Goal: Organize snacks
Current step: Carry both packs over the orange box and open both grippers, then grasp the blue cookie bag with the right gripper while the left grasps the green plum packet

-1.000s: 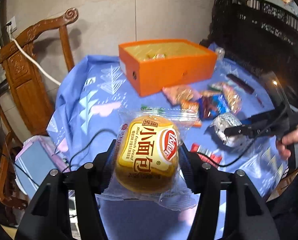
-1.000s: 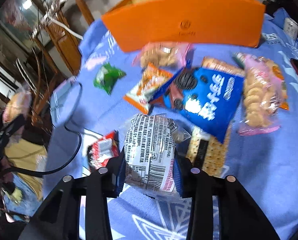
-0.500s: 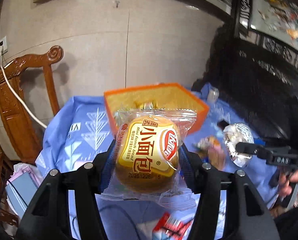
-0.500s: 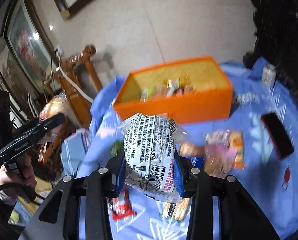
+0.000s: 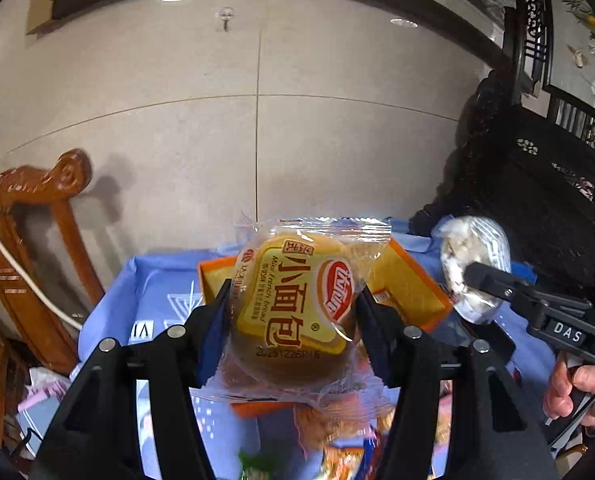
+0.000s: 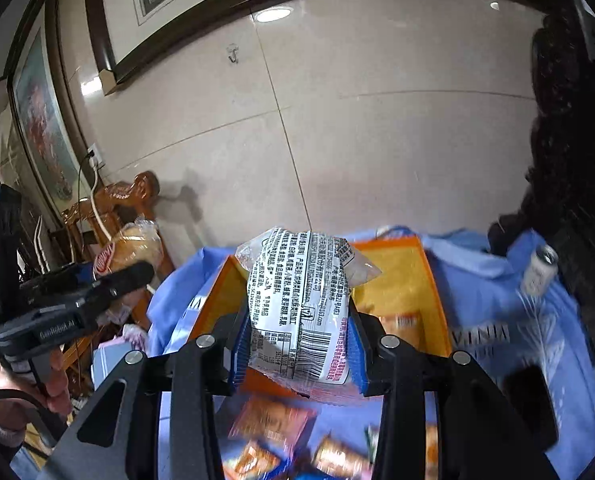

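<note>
Bread packet (image 5: 293, 308) and white packet (image 6: 301, 312), each clamped in jaws, now higher, nearer orange box (image 6: 401, 280).

Mini bread packet (image 5: 293, 312) between the left tongs (image 5: 293, 320); printed snack packet (image 6: 301, 312) between the right tongs (image 6: 297, 344). Both are held above the surface (image 6: 497, 280), before the box (image 6: 397, 280), which lies toward its far edge. Loose snack packets (image 6: 273, 420) lie near, below the tongs. A can (image 6: 541, 268) stands far right; a wooden chair (image 5: 37, 216) stands left of the surface.
</note>
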